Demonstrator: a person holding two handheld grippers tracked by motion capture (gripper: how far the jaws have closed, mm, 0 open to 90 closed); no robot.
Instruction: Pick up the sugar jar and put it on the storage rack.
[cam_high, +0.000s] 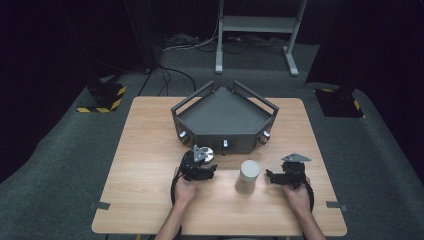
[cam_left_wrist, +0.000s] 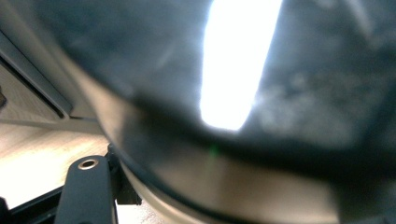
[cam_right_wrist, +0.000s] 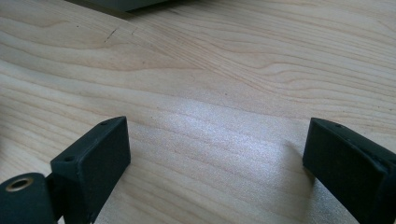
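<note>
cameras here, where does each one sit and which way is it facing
High view: above the person's side, looking forward and down on the wooden table, grey tray and pale cylinder; both hands, left tool and right tool show.
Left gripper view: rides the left tool, pressed against a dark round blurred thing; one jaw shows.
Right gripper view: rides the right tool, facing bare tabletop; jaws wide apart.
Shared: all three show the table's wood.
</note>
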